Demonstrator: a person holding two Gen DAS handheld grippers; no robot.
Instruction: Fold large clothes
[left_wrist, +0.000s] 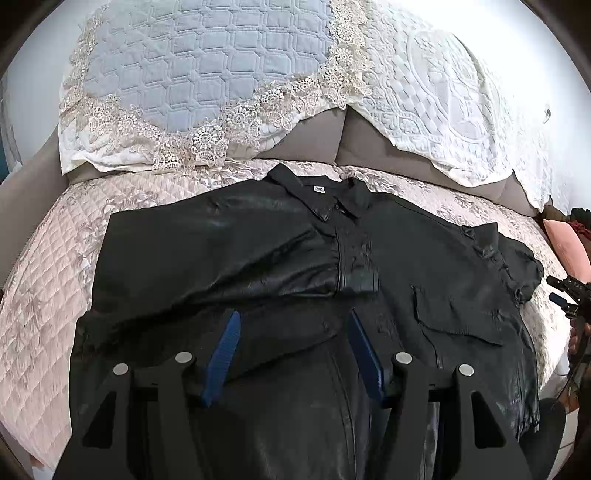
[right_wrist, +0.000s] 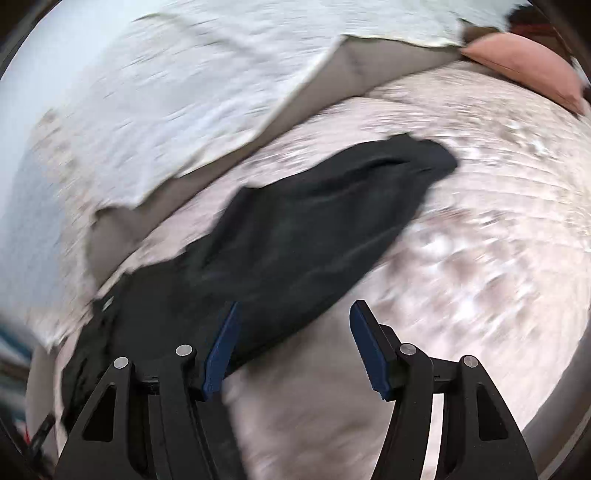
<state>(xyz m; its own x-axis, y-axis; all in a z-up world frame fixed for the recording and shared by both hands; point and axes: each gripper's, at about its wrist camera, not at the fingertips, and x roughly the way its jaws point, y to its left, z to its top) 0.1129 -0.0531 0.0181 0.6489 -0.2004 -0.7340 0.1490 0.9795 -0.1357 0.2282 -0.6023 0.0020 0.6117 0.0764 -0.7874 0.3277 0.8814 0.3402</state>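
Left wrist view: black shirt (left_wrist: 295, 266) lies flat on the quilted bed (left_wrist: 48, 280), one sleeve (left_wrist: 207, 243) folded across the chest, other sleeve (right_wrist: 332, 206) out sideways. My left gripper (left_wrist: 291, 343) and right gripper (right_wrist: 291, 339) both released, grasping nothing. Fold barely begun, I'd say.

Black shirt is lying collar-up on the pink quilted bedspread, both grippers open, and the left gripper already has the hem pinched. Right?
Not quite: the left gripper holds nothing. In the left wrist view its fingers are spread apart above the black shirt. The rest stands: the right gripper is open too, and the bedspread is pink.
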